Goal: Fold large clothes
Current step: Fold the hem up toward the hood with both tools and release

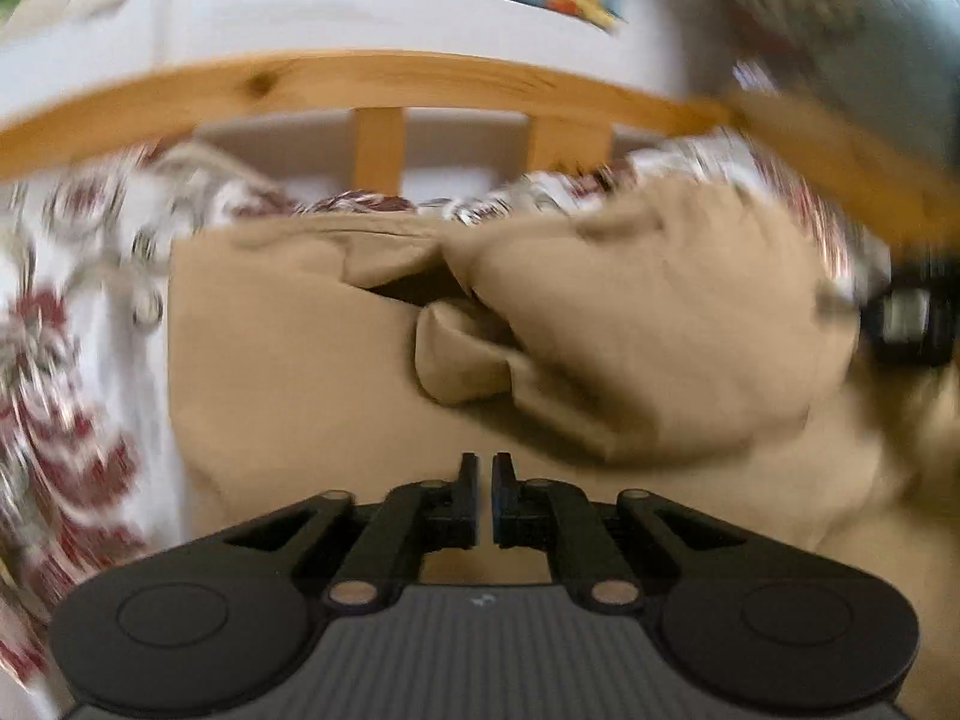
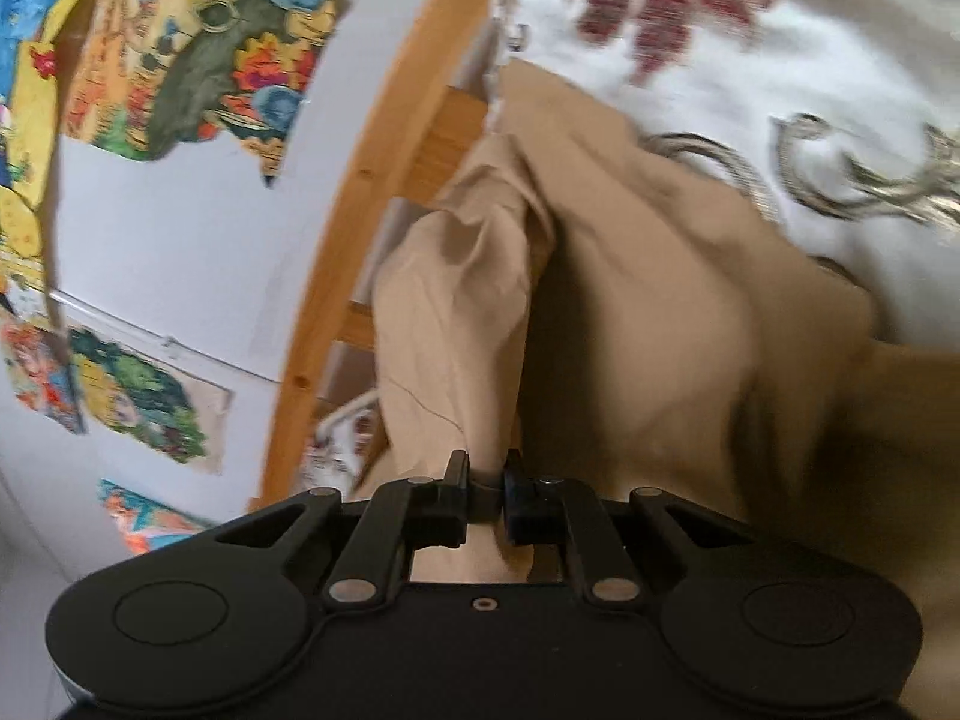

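A large tan garment (image 1: pixel 288 372) lies on a floral bedspread (image 1: pixel 66 360). Its left part lies flat and its right part is bunched and folded over. My left gripper (image 1: pixel 485 468) hovers over the flat near part, jaws nearly closed with a thin gap and nothing between them. My right gripper (image 2: pixel 485 474) is shut on a bunched edge of the tan garment (image 2: pixel 456 312) and holds it lifted, the cloth draping down toward the bed. The right gripper also shows blurred at the right edge of the left wrist view (image 1: pixel 912 318).
A wooden bed rail (image 1: pixel 372 78) with slats runs behind the garment and also shows in the right wrist view (image 2: pixel 360 180). A white wall with colourful pictures (image 2: pixel 198 60) lies beyond it. The floral bedspread (image 2: pixel 750 60) surrounds the garment.
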The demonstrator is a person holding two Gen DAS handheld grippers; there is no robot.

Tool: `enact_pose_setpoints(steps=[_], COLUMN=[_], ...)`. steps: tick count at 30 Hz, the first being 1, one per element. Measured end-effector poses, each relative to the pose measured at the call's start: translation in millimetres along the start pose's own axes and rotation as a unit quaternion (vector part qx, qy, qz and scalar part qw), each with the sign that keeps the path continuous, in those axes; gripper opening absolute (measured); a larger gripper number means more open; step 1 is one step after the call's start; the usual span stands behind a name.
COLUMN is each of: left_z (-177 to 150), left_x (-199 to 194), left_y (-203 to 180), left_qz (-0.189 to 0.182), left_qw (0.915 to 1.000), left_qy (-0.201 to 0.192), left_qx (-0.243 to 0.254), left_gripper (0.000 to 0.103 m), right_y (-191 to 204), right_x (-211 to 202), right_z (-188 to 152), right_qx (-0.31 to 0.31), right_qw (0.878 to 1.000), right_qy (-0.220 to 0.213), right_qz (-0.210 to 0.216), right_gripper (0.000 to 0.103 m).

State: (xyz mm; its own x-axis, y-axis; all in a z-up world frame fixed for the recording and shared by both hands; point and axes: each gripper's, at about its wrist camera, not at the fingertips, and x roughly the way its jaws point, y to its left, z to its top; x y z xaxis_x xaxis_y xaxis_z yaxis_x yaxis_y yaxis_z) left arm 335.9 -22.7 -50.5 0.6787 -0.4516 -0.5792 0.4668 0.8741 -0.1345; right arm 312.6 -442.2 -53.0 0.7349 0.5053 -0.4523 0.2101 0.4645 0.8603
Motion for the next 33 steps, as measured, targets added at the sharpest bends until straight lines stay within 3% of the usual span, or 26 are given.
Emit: enact_pose_setpoints(steps=[2,6,10,11,12,16,20,25,26,29,33], left_z=[10.3,33.4,46.6,47.7,45.5,40.0,41.1,42.7,42.6,40.7,28.3], left_x=[1.6,28.3,60.6,64.9,66.0,64.1,52.3,39.4,38.8,27.8,13.5], left_y=[7.8,18.7,32.1,34.9,35.9,37.4,44.2,57.2,58.0,59.8,61.4], left_qz=[-0.018,-0.017,-0.02,-0.015,-0.015,-0.007,0.01,0.019,0.019,0.032,0.031], left_qw=[0.9985,0.9942,0.9865,0.9845,0.983,0.9824,0.9805,0.9825,0.9826,0.9805,0.9778], left_qy=[-0.01,0.001,0.032,0.038,0.042,0.045,0.024,0.015,0.018,0.004,0.006], left_qx=[-0.05,-0.106,-0.16,-0.17,-0.178,-0.181,-0.195,-0.185,-0.184,-0.194,-0.207], left_gripper=[0.011,0.031,0.032,0.032,0.029,0.004,0.0,0.0,0.0,0.0,0.0], right_y=[-3.6,-1.6,6.4,9.9,13.3,24.8,26.5,28.4,32.0,45.2,48.8], right_x=[-1.2,-3.7,-7.4,-9.9,-12.5,-26.3,-21.3,16.5,24.3,35.3,19.7], right_z=[-6.1,-20.4,-28.3,-27.4,-24.8,5.5,43.6,60.7,58.5,49.3,55.2], right_qx=[-0.008,-0.031,-0.055,-0.067,-0.074,-0.089,-0.063,-0.079,-0.094,-0.146,-0.175], right_qw=[1.0,0.999,0.998,0.997,0.996,0.995,0.992,0.989,0.988,0.979,0.965], right_qy=[0.005,0.015,0.031,0.031,0.028,-0.028,-0.094,-0.087,-0.08,-0.08,-0.132], right_qz=[-0.014,-0.023,-0.029,-0.032,-0.034,-0.033,-0.048,-0.093,-0.097,-0.119,-0.142], right_gripper=[0.011,0.011,0.012,0.018,0.023,0.041,0.06,0.059,0.058,0.001,0.0])
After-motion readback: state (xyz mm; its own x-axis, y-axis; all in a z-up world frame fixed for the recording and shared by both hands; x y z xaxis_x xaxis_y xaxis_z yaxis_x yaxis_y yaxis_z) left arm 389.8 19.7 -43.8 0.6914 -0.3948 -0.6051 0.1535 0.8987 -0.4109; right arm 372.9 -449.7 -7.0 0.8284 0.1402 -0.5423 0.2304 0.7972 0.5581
